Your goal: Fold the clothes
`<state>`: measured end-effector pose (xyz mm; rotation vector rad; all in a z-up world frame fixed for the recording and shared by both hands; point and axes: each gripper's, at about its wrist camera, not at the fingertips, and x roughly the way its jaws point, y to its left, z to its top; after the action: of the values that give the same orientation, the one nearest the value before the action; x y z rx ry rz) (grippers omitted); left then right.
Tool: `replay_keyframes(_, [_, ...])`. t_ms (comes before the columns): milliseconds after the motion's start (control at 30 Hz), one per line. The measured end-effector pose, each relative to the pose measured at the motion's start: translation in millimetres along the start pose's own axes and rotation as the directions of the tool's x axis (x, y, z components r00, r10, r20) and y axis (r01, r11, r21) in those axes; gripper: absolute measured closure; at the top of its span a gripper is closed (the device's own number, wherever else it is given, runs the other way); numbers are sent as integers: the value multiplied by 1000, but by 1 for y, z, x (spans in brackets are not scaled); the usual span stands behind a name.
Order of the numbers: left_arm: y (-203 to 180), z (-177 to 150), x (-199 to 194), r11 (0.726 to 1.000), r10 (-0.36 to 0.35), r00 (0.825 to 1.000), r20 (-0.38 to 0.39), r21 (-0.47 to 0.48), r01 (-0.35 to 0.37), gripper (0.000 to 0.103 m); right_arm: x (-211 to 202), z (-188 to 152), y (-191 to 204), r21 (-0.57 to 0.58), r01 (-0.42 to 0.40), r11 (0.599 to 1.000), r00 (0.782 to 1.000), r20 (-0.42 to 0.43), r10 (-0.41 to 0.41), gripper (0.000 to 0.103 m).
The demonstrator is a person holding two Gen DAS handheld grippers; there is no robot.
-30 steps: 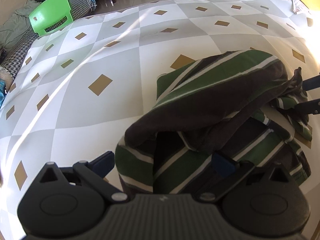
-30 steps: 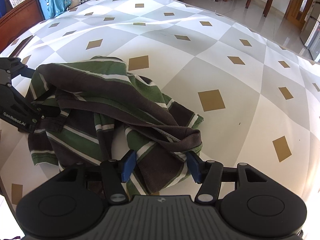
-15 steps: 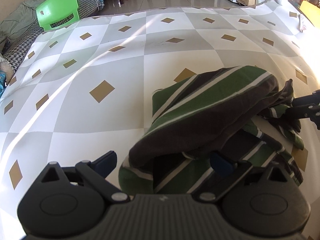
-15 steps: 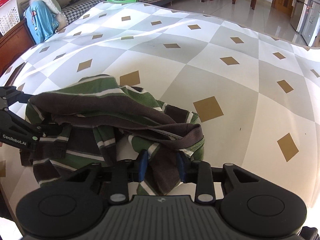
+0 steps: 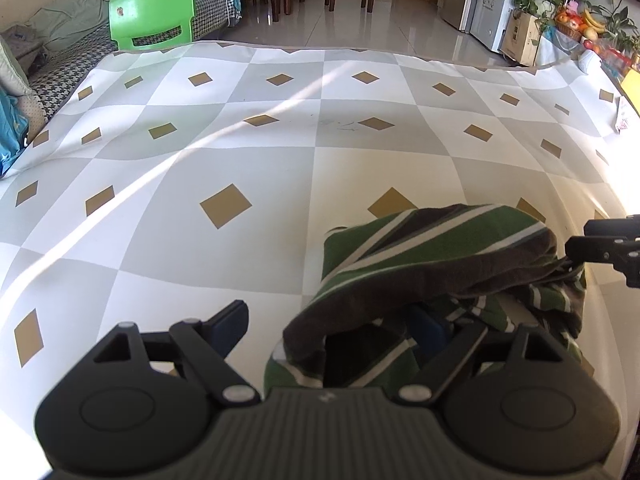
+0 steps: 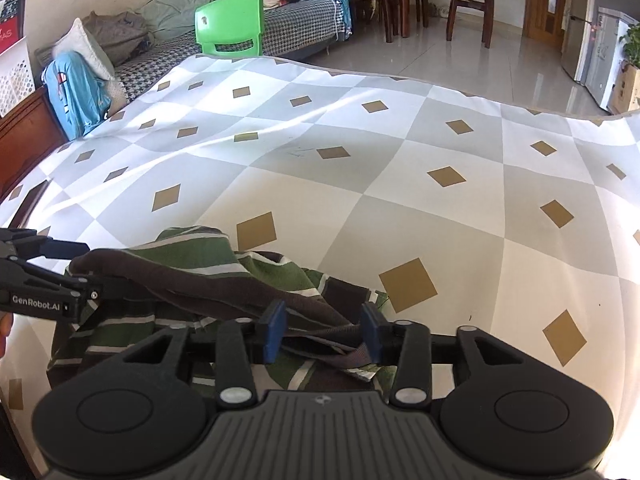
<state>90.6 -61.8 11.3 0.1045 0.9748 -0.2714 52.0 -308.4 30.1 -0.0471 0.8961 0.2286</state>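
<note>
A crumpled green, brown and white striped shirt [image 5: 440, 256] lies on the checked cloth [image 5: 240, 152] near its front edge; it also shows in the right wrist view [image 6: 192, 276]. My left gripper [image 5: 332, 324] is open, its jaws wide apart, with the shirt's left end draped over its right finger [image 5: 430, 330]. My right gripper [image 6: 320, 330] has a brown hem of the shirt between its blue pads [image 6: 274, 330], with a gap still showing between them. Each gripper shows at the edge of the other's view.
The checked cloth stretches far ahead of both grippers. A green plastic chair [image 5: 154, 16] and a sofa [image 6: 168, 48] piled with clothes stand beyond its far left edge. Wooden chairs [image 6: 468, 0], a fridge and a plant stand on the tiled floor beyond.
Both grippers have risen and tilted up, so more of the room shows. The right jaws closed in on the brown hem, then widened a little. The shirt is lifted and bunched between the grippers.
</note>
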Motion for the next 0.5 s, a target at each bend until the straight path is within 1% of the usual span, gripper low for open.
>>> replay_keyframes(33, [2,1,0,1000,-3,1000,-1,-9,3,17,1,0,1,-17,3,1000,1000,-8,-3,53])
replay_keyframes(133, [5,2,2,1000,-7,1000,-6,-26,7,17,4,-2,2,-61,-5,998,1000,-30,4,51])
replay_keyframes(233, [6,3,3,999,-6,1000,-8,-34,5,17,6,-5,7,-110,-2,994,1000,-23,-1,49])
replay_keyframes(333, [7,4,4,999,-4,1000,-9,-44,3,17,5,-7,18,-175,-18,984,1000,-8,17,48])
replay_keyframes(500, [6,5,5,999,-1,1000,-8,-51,1,17,6,-11,39,-290,-46,956,999,9,50,47])
